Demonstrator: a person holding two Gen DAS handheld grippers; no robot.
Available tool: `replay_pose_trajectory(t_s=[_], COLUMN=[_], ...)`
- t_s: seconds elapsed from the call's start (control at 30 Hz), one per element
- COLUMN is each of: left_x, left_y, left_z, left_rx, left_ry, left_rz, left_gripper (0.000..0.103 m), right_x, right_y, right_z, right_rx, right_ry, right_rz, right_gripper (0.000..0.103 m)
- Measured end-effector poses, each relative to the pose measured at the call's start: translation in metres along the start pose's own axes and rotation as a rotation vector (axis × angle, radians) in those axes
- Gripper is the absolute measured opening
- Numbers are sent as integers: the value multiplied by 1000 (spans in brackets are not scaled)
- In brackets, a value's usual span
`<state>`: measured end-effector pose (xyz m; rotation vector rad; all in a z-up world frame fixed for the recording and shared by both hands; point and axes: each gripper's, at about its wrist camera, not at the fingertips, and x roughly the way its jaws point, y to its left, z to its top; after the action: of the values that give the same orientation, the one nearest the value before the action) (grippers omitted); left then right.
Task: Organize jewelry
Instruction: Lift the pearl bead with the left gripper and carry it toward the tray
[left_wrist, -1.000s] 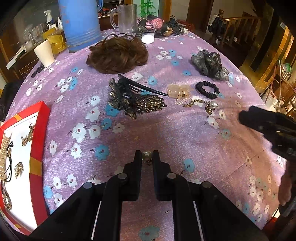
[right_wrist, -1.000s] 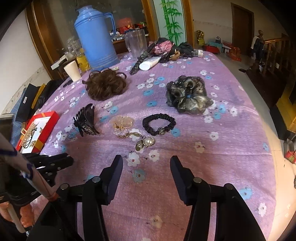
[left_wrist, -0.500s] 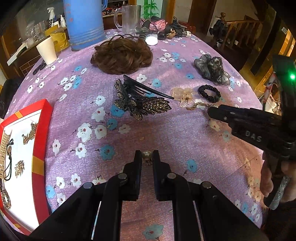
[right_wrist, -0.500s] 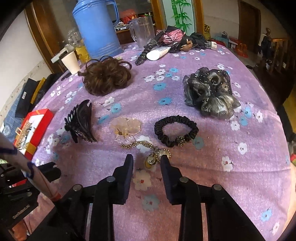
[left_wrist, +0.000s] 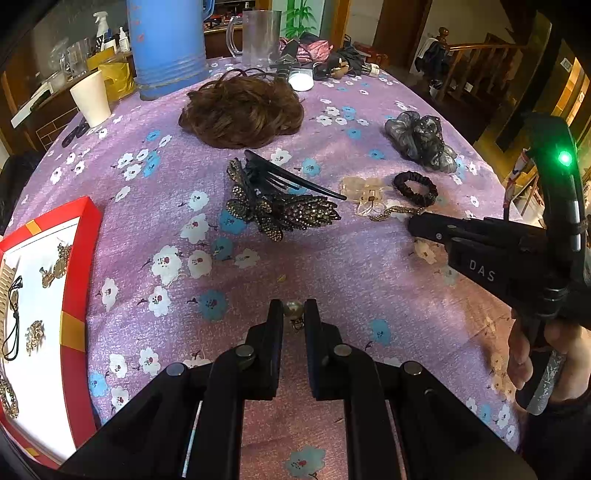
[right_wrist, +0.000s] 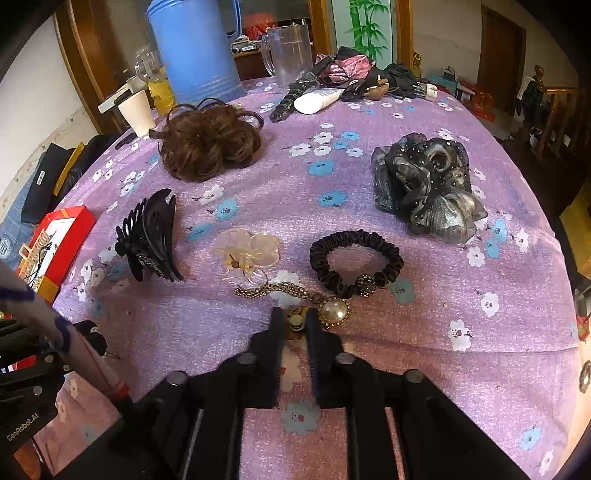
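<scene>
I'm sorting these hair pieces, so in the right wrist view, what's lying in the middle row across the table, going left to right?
Red box → black claw clip → clear flower clip → black scrunchie → grey organza scrunchie, which sits farther back.

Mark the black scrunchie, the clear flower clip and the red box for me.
black scrunchie (right_wrist: 356, 264), right wrist view, on the near part of its ruffled ring.
clear flower clip (right_wrist: 246, 248), right wrist view, on its middle petals.
red box (left_wrist: 79, 325), left wrist view, on its red right rim.
</scene>
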<state>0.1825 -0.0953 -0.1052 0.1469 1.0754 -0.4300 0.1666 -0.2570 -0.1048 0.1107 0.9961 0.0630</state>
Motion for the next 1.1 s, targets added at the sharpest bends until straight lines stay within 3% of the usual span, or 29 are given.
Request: replay_pose_trajectory(t_s=[0.57, 1.1], left_x=[-17, -84], left_y=[5, 20], left_z=[-10, -32], left_rx=[-10, -26], left_ry=[-16, -59], left_rz=[8, 15], left_gripper=[10, 11], right_x=[-46, -99], right_y=[14, 60], right_z=[-31, -48], right_rx=[-27, -90], right_ry=[-48, -106], right_rz=[35, 79], right_gripper=[9, 9])
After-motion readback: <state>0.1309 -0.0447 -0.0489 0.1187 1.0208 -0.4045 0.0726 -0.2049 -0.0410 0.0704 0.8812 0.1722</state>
